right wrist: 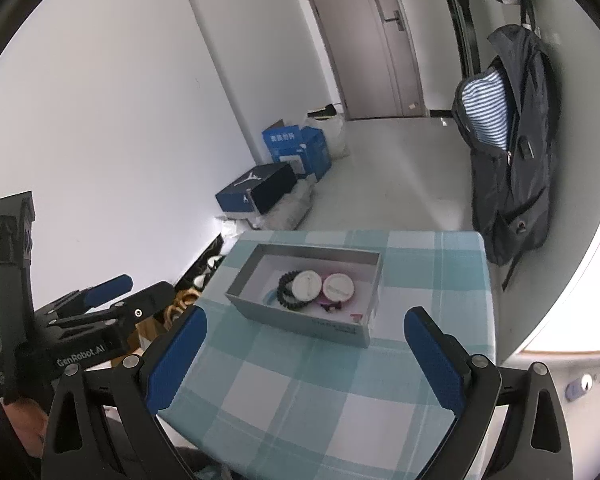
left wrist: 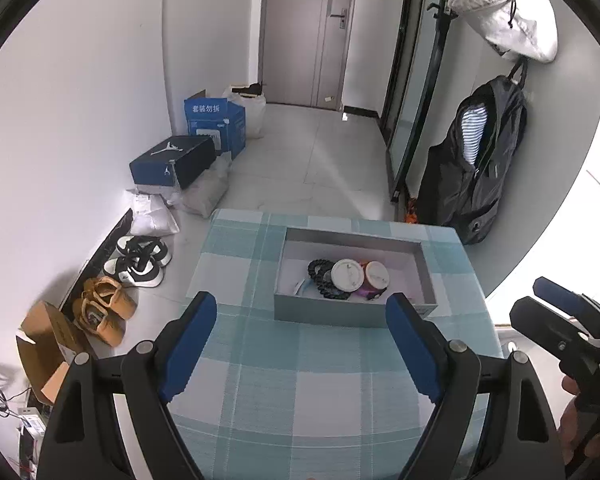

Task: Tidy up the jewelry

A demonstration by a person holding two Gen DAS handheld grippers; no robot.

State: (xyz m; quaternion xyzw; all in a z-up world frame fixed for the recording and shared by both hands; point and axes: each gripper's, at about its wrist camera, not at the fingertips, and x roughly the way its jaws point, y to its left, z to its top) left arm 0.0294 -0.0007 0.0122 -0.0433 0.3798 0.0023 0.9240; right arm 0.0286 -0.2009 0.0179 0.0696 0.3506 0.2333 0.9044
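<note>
A grey open box (left wrist: 352, 314) stands on the checked tablecloth; it also shows in the right wrist view (right wrist: 300, 322). Inside lie a black bead bracelet (left wrist: 320, 276), two round white-lidded jars (left wrist: 348, 276) (left wrist: 377, 275) and small pink and purple pieces (left wrist: 366, 292). The right wrist view shows the bracelet (right wrist: 286, 290) and jars (right wrist: 307, 286) (right wrist: 338, 286) too. My left gripper (left wrist: 302, 308) is open and empty, just short of the box. My right gripper (right wrist: 306, 320) is open and empty, held above the table before the box.
The small table with blue checked cloth (left wrist: 328, 392) stands in a hallway. Shoes (left wrist: 140, 260) and boxes (left wrist: 172, 162) line the left wall. A dark backpack (left wrist: 480, 160) hangs at the right. The other gripper shows at each view's edge (left wrist: 568, 320) (right wrist: 100, 300).
</note>
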